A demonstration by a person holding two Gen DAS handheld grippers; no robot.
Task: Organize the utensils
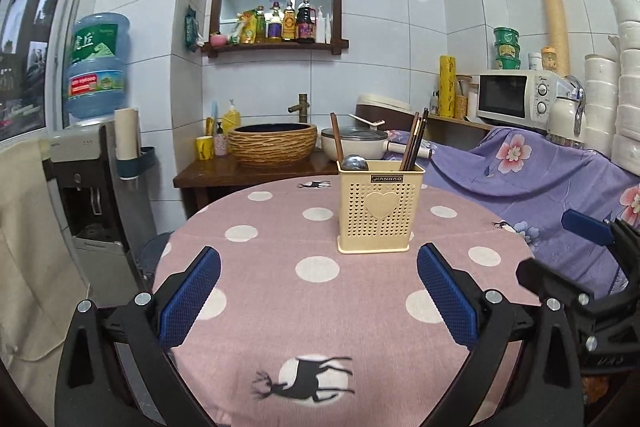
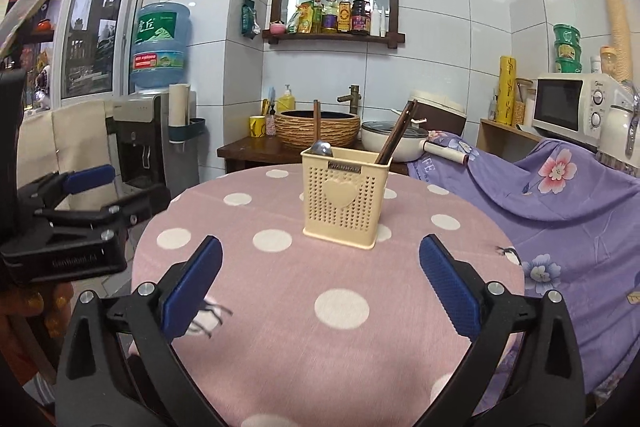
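Observation:
A cream perforated utensil holder (image 1: 379,211) stands upright on the round pink dotted table (image 1: 280,291). It holds dark chopsticks (image 1: 416,139), one wooden handle (image 1: 337,141) and a metal spoon bowl (image 1: 354,163). My left gripper (image 1: 318,267) is open and empty, near the table's front, short of the holder. In the right wrist view the holder (image 2: 346,201) stands ahead of my open, empty right gripper (image 2: 320,263). The left gripper (image 2: 86,183) shows at that view's left edge. The right gripper (image 1: 588,227) shows at the left wrist view's right edge.
A purple floral cloth (image 1: 540,179) covers furniture right of the table. Behind stand a wooden counter with a woven basin (image 1: 273,143), a white pot (image 1: 356,143), a microwave (image 1: 516,97) and a water dispenser (image 1: 92,163) at the left.

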